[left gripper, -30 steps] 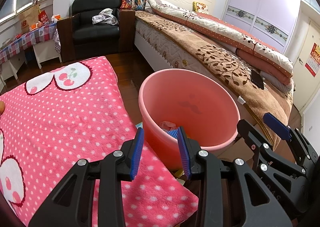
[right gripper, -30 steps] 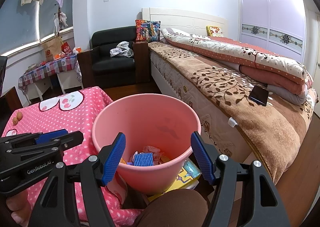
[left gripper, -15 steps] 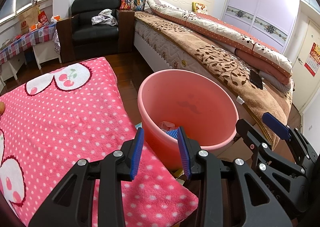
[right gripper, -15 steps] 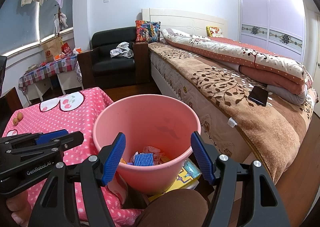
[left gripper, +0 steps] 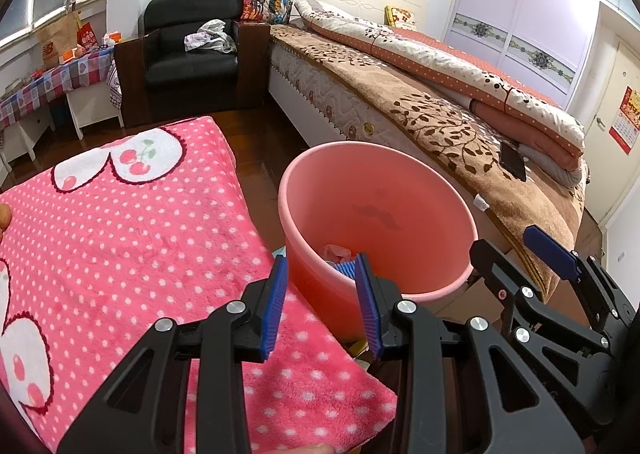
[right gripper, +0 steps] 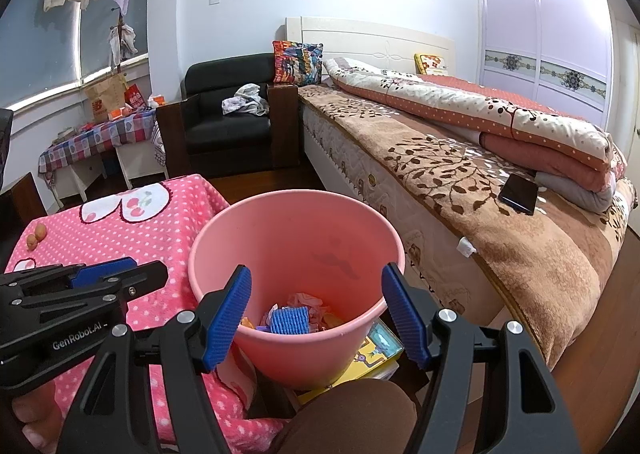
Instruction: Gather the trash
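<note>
A pink plastic bucket [left gripper: 380,194] stands between a pink dotted blanket and the bed. Inside it lies trash: a blue ribbed foam piece [right gripper: 290,320] and crumpled paper [right gripper: 306,300]. My left gripper [left gripper: 322,306] hangs over the blanket's edge, just short of the bucket's near rim. It is open with nothing between its blue pads. My right gripper [right gripper: 316,314] is open wider, framing the bucket [right gripper: 300,230] from the near side, and holds nothing. Each gripper shows at the edge of the other's view, the right one [left gripper: 516,246] and the left one [right gripper: 132,274].
The pink cherry-print blanket [left gripper: 140,234] covers a low surface on the left, with two small brown fruits [right gripper: 36,234] at its far edge. A bed [right gripper: 460,182] with a phone [right gripper: 518,194] runs along the right. A yellow box [right gripper: 376,350] lies under the bucket. A person's knee [right gripper: 352,414] is in front.
</note>
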Tool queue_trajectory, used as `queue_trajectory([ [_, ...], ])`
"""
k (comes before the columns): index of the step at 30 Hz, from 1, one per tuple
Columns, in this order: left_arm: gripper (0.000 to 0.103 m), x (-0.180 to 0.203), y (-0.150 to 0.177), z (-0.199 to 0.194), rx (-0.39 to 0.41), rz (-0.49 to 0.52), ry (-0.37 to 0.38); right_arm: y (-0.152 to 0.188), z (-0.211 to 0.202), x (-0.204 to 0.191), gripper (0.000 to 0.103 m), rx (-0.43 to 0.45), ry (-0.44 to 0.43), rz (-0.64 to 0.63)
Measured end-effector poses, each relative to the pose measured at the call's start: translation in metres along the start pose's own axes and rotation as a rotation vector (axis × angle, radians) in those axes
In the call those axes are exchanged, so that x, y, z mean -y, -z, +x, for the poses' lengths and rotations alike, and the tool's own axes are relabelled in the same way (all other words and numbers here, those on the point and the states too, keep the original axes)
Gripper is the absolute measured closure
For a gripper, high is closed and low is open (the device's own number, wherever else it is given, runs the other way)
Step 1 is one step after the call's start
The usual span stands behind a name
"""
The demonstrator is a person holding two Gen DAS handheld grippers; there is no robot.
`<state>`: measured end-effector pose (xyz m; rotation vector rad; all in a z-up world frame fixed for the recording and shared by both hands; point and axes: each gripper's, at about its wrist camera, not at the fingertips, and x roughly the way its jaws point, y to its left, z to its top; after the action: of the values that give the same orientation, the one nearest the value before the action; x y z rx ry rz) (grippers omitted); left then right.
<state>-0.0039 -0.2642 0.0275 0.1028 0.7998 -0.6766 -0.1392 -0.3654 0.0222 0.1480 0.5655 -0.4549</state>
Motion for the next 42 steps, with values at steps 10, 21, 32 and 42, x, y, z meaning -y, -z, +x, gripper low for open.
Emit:
queue_trajectory([
  [10, 0.068, -0.021, -0.003, -0.005, 0.004, -0.035, -0.017, -0.005, 0.002, -0.016, 0.036, -0.011, -0.036, -0.024],
  [21, 0.068, -0.135, 0.0, -0.054, 0.062, -0.21, -0.243, -0.019, 0.007, -0.119, 0.036, -0.04, -0.445, -0.235],
  [32, 0.068, -0.3, 0.041, -0.098, 0.097, -0.488, -0.581, 0.003, 0.023, -0.296, 0.037, -0.157, -0.897, -0.675],
  [42, 0.069, -0.359, 0.082, -0.087, 0.004, -0.607, -0.628, 0.067, 0.028, -0.387, 0.037, -0.178, -1.024, -1.035],
])
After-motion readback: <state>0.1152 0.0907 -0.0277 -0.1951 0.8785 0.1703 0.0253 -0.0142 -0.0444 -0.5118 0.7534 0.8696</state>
